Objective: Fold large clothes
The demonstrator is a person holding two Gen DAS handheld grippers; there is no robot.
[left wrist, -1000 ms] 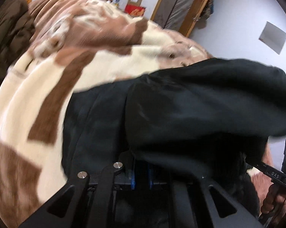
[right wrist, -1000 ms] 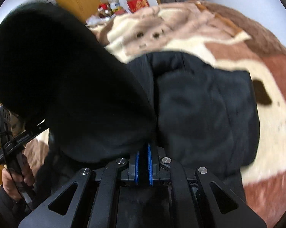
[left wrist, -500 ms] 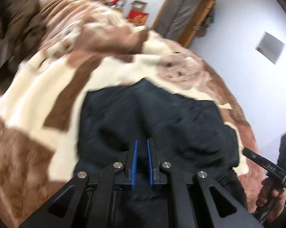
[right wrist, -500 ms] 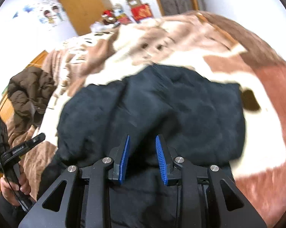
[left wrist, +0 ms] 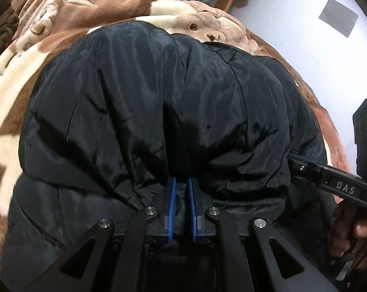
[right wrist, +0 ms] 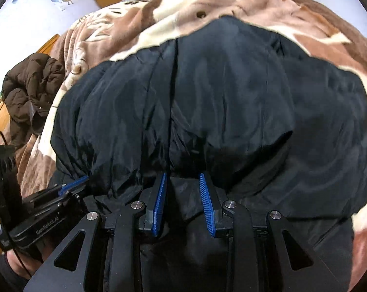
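Observation:
A large black padded jacket (left wrist: 159, 102) lies folded over itself on a brown and cream blanket (left wrist: 61, 24); it also fills the right wrist view (right wrist: 232, 102). My left gripper (left wrist: 181, 187) is at the jacket's near folded edge with its blue pads a narrow gap apart, and black fabric sits between them. My right gripper (right wrist: 182, 182) is open at the same near edge, its pads wide apart over the fabric. The left gripper also shows in the right wrist view (right wrist: 71, 187), low at the left.
A brown puffy coat (right wrist: 30, 87) lies heaped at the left of the bed. The blanket (right wrist: 207, 7) covers the bed beyond the jacket. A white wall (left wrist: 305, 12) is at the right, wooden doors and boxes at the far end.
The raised part of the jacket has been laid down over the rest. My right gripper opened and let go. Both grippers have dropped lower and closer to the near edge.

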